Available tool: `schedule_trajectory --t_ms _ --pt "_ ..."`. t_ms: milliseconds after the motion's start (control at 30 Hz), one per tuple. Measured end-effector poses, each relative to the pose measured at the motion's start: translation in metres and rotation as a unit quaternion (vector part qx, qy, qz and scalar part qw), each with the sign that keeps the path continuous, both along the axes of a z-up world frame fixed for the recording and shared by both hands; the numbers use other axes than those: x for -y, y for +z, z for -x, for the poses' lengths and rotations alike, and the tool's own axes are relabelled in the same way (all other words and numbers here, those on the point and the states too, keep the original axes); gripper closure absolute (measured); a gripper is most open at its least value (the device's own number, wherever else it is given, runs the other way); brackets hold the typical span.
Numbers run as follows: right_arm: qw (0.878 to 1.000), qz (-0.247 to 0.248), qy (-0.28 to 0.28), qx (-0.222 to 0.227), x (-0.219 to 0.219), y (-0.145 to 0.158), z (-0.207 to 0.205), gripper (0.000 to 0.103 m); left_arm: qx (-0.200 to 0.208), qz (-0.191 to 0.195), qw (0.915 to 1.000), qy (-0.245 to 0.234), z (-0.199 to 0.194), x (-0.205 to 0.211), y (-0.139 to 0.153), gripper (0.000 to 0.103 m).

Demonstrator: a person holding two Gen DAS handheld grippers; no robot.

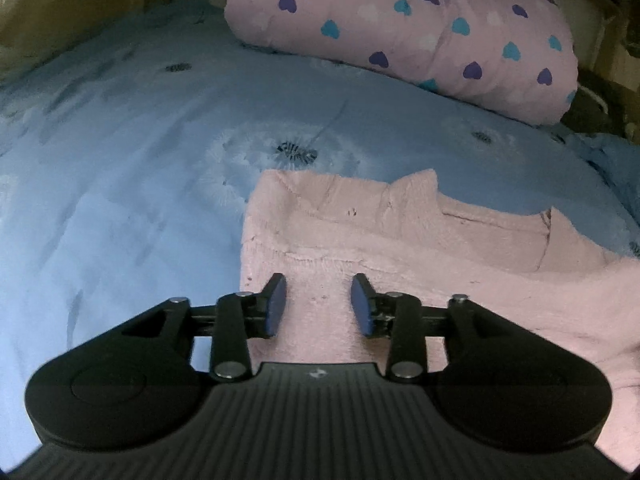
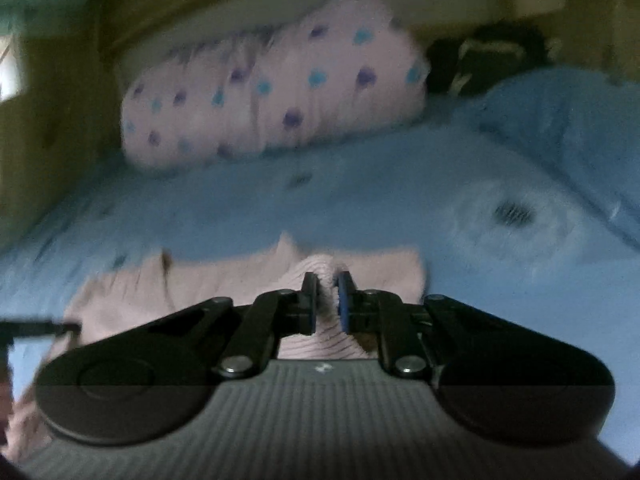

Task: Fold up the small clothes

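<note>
Blue flowered bedsheet (image 1: 120,200) covers the bed, with a pink heart-print pillow (image 1: 400,28) at its far side. On the sheet lies a pink fuzzy garment (image 1: 400,248). Above it, the left gripper (image 1: 319,304) hovers with fingers spread apart. The right gripper (image 2: 328,300) pinches a raised fold of the garment.

The left tongs (image 1: 319,305) hang over a pink fuzzy garment (image 1: 400,248) with their blue-padded fingers (image 1: 277,305) spread apart and nothing between them. The garment lies flat on a bed with a blue dandelion-print sheet (image 1: 120,184); its far edge shows a raised fold, perhaps a collar or sleeve. Beyond it, well apart, a pink heart-patterned pillow (image 1: 400,28) rests on the sheet.
</note>
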State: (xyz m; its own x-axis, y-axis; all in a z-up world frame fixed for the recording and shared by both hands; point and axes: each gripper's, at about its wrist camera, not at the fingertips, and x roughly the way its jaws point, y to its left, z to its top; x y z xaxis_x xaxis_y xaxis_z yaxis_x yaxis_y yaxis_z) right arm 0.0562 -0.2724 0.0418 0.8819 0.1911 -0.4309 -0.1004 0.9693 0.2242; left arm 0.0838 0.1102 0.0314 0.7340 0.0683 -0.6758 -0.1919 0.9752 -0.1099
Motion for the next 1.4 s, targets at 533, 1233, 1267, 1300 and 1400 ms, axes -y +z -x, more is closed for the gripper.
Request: schedule_trajectory --t_ms 533,1233,1267,1300,1400 --pt "0.998 0.021 -0.055 -0.027 0.004 -0.012 -0.003 0.072 -0.015 -0.046 0.9988 -0.01 0.002 0.003 0.004 0.028" --pt "0.996 0.029 0.041 -0.072 -0.028 -0.008 0.055 0.049 -0.013 -0.094 0.9951 -0.026 0.087 0.01 0.038 0.02" --pt "0.996 0.023 0.052 -0.068 -0.029 -0.004 0.066 0.049 -0.012 -0.102 0.9944 -0.026 0.097 0.009 0.043 0.02" --pt "0.996 0.022 0.059 -0.066 -0.03 -0.001 0.076 0.049 -0.012 -0.105 0.9941 -0.026 0.105 0.009 0.047 0.02" --pt "0.995 0.023 0.072 -0.059 -0.032 0.006 0.103 0.049 -0.011 -0.098 0.9948 -0.025 0.133 0.005 0.06 0.02"
